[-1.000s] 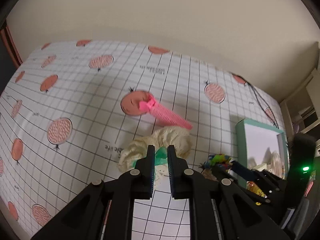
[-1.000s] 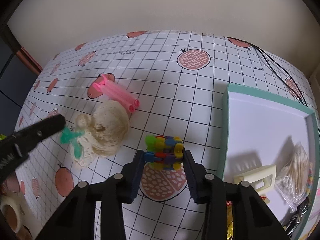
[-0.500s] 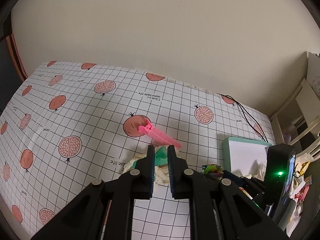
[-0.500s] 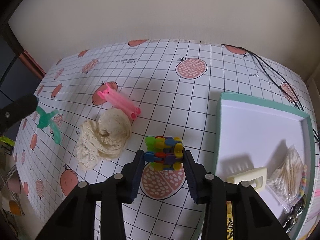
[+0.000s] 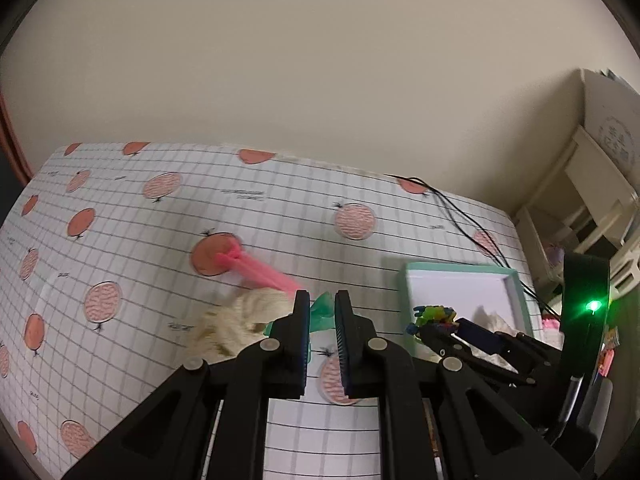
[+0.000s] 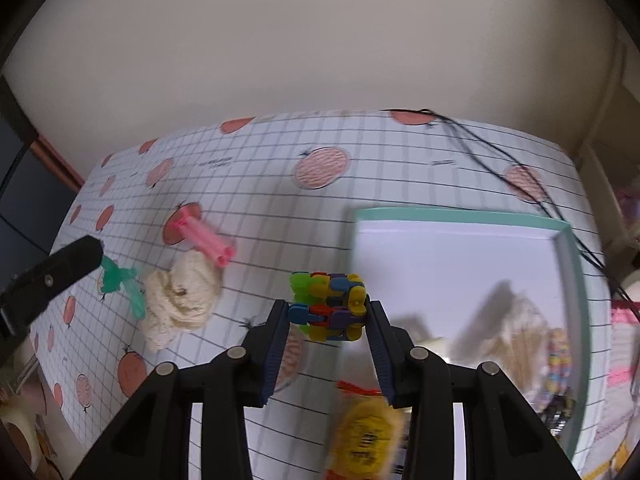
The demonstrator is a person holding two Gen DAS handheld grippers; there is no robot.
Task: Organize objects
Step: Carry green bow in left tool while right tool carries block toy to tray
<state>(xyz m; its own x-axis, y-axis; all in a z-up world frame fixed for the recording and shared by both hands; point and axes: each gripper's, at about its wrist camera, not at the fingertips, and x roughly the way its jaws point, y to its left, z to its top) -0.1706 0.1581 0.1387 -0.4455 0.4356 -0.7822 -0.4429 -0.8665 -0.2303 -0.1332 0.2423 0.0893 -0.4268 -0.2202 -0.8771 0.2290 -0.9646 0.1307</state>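
Aloft, left claw [image 5: 322,305] pinches green clip [image 5: 322,312]; right claw [image 6: 327,312] grips multicoloured block toy [image 6: 329,306]

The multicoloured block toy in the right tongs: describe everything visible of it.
The block toy is a chunky cluster of linked plastic pieces in green, yellow, blue, orange and purple, glossy and hard-looking. It is clamped from both sides between the fingers of the right tongs, held off the gridded tablecloth, just left of the teal-rimmed tray. Nothing but the fingers touches it. The left wrist view shows it small and blurred.
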